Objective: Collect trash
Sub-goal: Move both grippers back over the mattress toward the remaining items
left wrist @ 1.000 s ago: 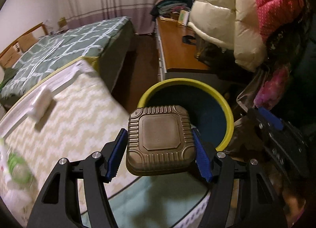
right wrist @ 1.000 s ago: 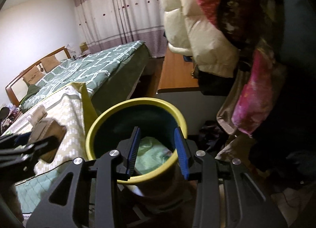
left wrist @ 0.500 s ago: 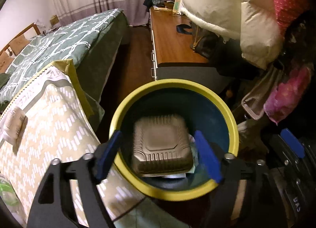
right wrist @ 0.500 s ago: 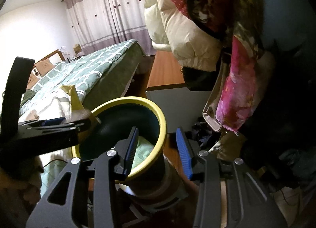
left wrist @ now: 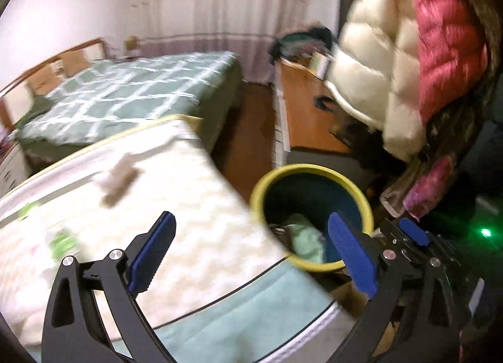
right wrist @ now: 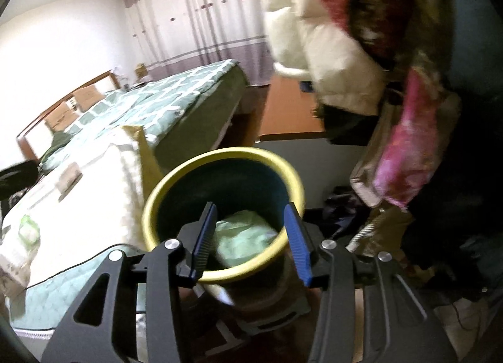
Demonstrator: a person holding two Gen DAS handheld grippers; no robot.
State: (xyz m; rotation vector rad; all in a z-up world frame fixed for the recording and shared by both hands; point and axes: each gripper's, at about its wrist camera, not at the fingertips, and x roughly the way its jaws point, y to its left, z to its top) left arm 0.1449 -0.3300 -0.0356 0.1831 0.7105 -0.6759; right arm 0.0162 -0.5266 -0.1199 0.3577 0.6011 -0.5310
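A yellow-rimmed dark blue trash bin [left wrist: 314, 171] [right wrist: 176, 187] stands beside the mattress. Pale green trash [left wrist: 306, 237] [right wrist: 248, 234] lies inside, with the edge of a ribbed brown container [left wrist: 279, 232] beside it. My left gripper [left wrist: 251, 253] is open and empty, over the mattress edge left of the bin. My right gripper [right wrist: 251, 243] is open and empty, just above the bin's near rim. A brownish packet [left wrist: 121, 179] [right wrist: 69, 176] and a green-labelled wrapper [left wrist: 63, 242] [right wrist: 30, 229] lie on the mattress.
A patterned mattress [left wrist: 188, 221] [right wrist: 94, 221] fills the left. A bed with a green checked cover [left wrist: 132, 92] lies behind it. A wooden desk [left wrist: 308, 124] stands behind the bin. Hanging coats [left wrist: 393, 64] [right wrist: 330, 58] and bags crowd the right.
The left gripper opened and dropped the ribbed brown container into the bin, then pulled back left over the mattress. The right gripper stayed open over the bin, shifting slightly.
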